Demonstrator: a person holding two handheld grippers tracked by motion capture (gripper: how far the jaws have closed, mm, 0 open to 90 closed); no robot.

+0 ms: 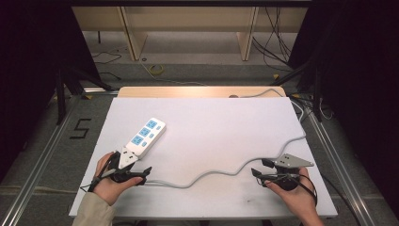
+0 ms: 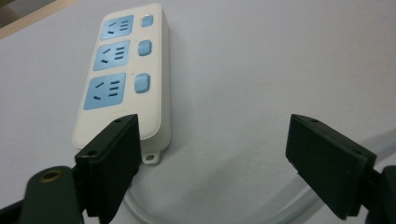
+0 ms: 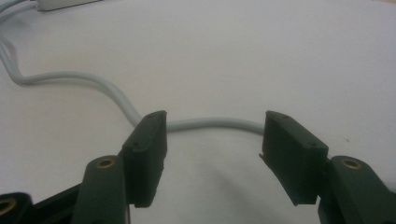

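From above, the power strip (image 1: 146,135) lies on the left half of the white table (image 1: 211,127), its grey cable (image 1: 221,169) snaking right past both hands. The left gripper (image 1: 141,176) view adds the strip's three blue sockets and switches, just beyond jaws standing wide apart. The right gripper (image 1: 258,175) view shows its jaws also apart, the cable running behind them. Around the table, grey floor, loose wires and wooden shelving.

From my feed the surface (image 1: 226,122) is a pale mat over a wooden top, lit from above. Grey floor (image 1: 42,136) around it, with a black "5" (image 1: 80,128) marked on it at the left. Light wooden shelving (image 1: 188,23) stands at the back, loose cables (image 1: 277,42) nearby, dark drapes (image 1: 28,56) both sides.
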